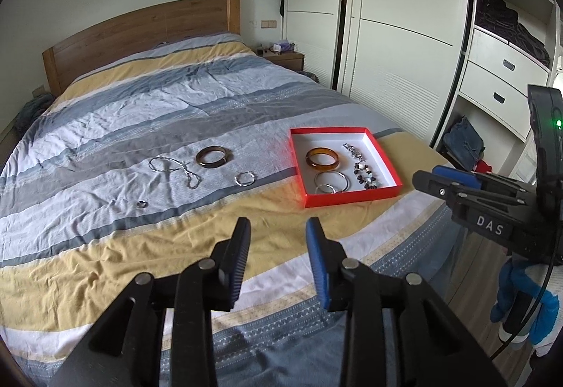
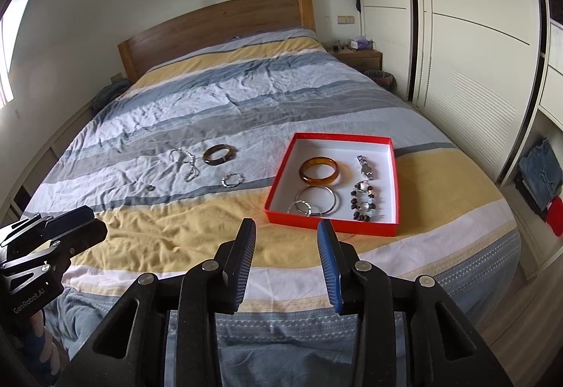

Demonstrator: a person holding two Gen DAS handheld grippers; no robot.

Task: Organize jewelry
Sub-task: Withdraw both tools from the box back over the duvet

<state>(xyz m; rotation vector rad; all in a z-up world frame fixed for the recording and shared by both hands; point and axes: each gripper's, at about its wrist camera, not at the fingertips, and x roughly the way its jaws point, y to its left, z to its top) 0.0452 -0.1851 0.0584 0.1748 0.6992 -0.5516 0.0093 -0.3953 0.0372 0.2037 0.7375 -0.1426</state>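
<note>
The shallow red cardboard box (image 2: 386,230) with a white inside lies on the striped, creased bedspread (image 2: 169,228) near the bed's foot edge, and bare yellow fabric separates its near wall from both grippers. The left gripper (image 1: 278,228) and right gripper (image 2: 286,230) hang above that fabric, jaws partly open, holding and touching nothing. Inside the box lie an amber bangle (image 2: 318,170), silver hoops (image 2: 318,200) and a beaded bracelet (image 2: 364,202); left of the box lie a dark brown bangle (image 1: 214,157), a silver chain (image 1: 174,167), a twisted silver ring (image 1: 245,178) and a small ring (image 1: 141,204).
</note>
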